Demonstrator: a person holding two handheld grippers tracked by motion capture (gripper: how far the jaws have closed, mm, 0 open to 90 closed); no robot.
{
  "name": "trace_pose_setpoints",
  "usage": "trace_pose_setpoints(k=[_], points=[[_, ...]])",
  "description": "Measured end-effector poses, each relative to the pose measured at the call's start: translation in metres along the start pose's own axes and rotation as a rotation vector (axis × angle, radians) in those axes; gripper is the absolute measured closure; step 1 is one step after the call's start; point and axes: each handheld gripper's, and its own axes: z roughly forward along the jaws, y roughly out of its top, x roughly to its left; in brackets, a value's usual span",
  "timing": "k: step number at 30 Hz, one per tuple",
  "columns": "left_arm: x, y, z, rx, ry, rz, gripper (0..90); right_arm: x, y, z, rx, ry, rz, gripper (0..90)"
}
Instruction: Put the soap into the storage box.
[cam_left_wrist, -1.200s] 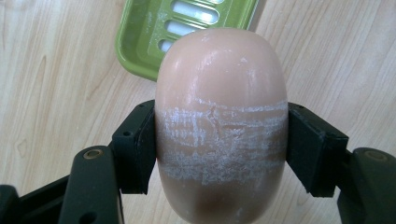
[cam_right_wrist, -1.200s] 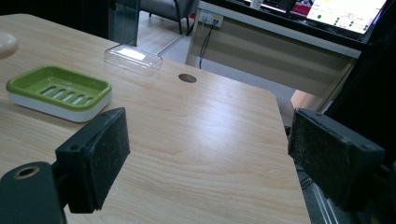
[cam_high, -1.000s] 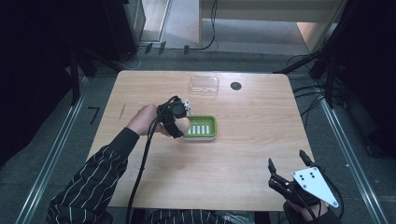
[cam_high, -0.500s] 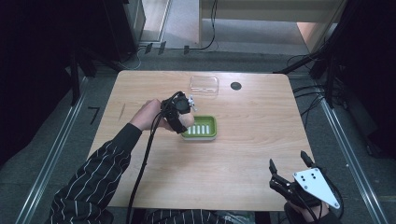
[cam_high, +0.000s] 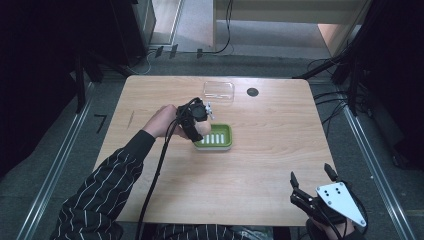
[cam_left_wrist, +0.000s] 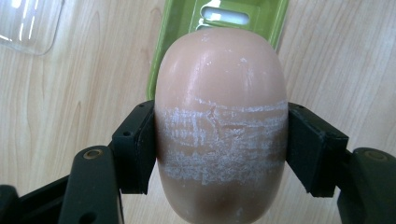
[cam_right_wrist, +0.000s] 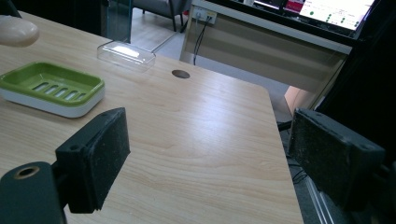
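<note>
The wooden table (cam_high: 260, 165) is mostly bare, which leaves the work at its middle easy to reach. At its far edge, toward twelve o'clock, a clear plastic lid (cam_high: 218, 92) sits near a round cable hole (cam_high: 252, 92), set aside, I judge, so the dish stays uncovered. The green soap dish (cam_high: 216, 137) lies at the centre, slotted floor up, ready to take the bar. Just at its nine o'clock edge the left gripper (cam_high: 202, 129) hangs over the rim, its jaws clamped on a pale pink bar of soap (cam_left_wrist: 220, 126) across the bar's middle, long axis pointing at the dish. At five o'clock, off the near corner, the right gripper (cam_high: 311, 181) waits with jaws wide and nothing between them, probably kept clear.

The left gripper view shows white scuff lines banding the soap where the pads bite. The right gripper view shows the dish's white base (cam_right_wrist: 51, 105) and the soap held above the dish.
</note>
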Motion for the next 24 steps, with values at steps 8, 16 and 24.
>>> trace_pose_setpoints(k=[8, 16, 24], points=[[0.003, 0.01, 0.002, -0.015, -0.003, 0.021, 33.5, -0.001, -0.001, -0.001, 0.002, -0.006, -0.001, 13.4], [0.006, 0.017, 0.007, -0.026, -0.008, 0.041, 33.5, -0.001, -0.001, -0.002, 0.002, -0.01, -0.001, 13.4], [0.008, 0.018, 0.015, -0.012, -0.037, 0.054, 33.5, -0.002, -0.002, -0.004, 0.005, -0.016, 0.002, 13.4]])
